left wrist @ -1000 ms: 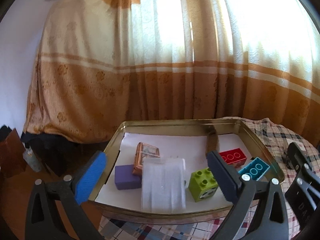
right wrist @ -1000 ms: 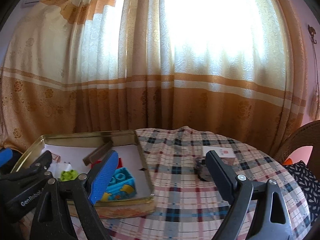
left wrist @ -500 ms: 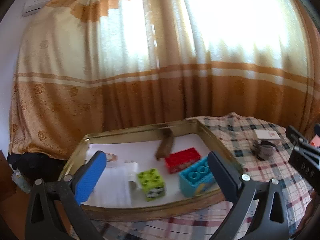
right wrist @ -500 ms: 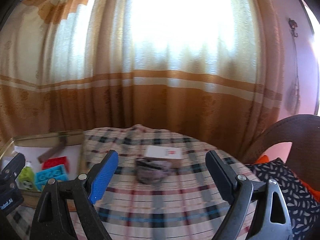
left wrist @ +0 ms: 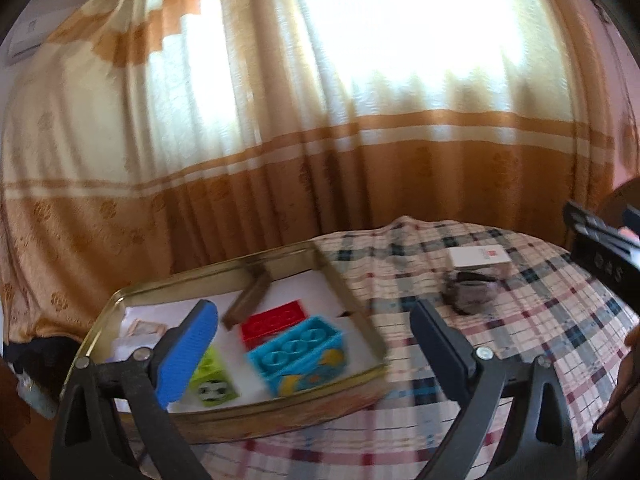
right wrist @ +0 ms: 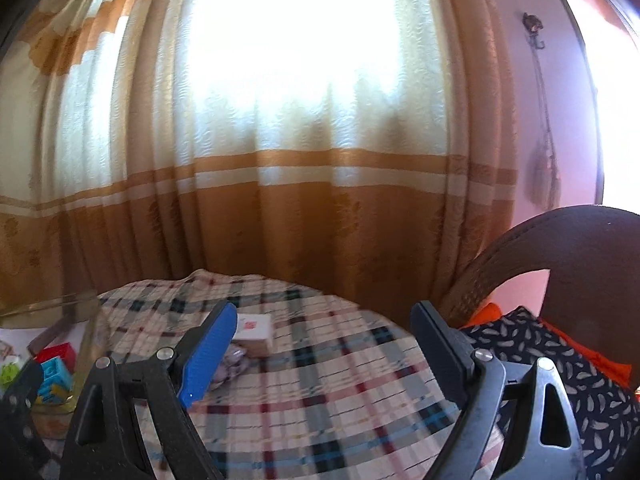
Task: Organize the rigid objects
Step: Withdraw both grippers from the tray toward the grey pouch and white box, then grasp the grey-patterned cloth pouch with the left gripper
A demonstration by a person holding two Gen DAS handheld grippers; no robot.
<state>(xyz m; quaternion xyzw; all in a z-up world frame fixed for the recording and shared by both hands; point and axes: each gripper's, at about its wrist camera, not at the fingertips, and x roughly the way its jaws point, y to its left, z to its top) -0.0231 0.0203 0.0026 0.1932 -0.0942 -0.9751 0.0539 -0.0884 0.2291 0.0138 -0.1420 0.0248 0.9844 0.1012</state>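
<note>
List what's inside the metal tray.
The metal tray holds a blue block, red block, green block, brown bar and white paper lining. The left gripper's blue finger covers part of the tray's left half.

The green block (left wrist: 211, 376) sits half behind the blue pad of the left gripper (left wrist: 312, 344), so only its right part and a blurred face print show. From the right wrist view, the tray (right wrist: 86, 312) runs off the left edge, and the dark crumpled thing (right wrist: 234, 362) beside the white box (right wrist: 254, 326) is partly covered by a finger and too smeared to name. A hand (left wrist: 624, 380) at the left view's right edge is cut off.
</note>
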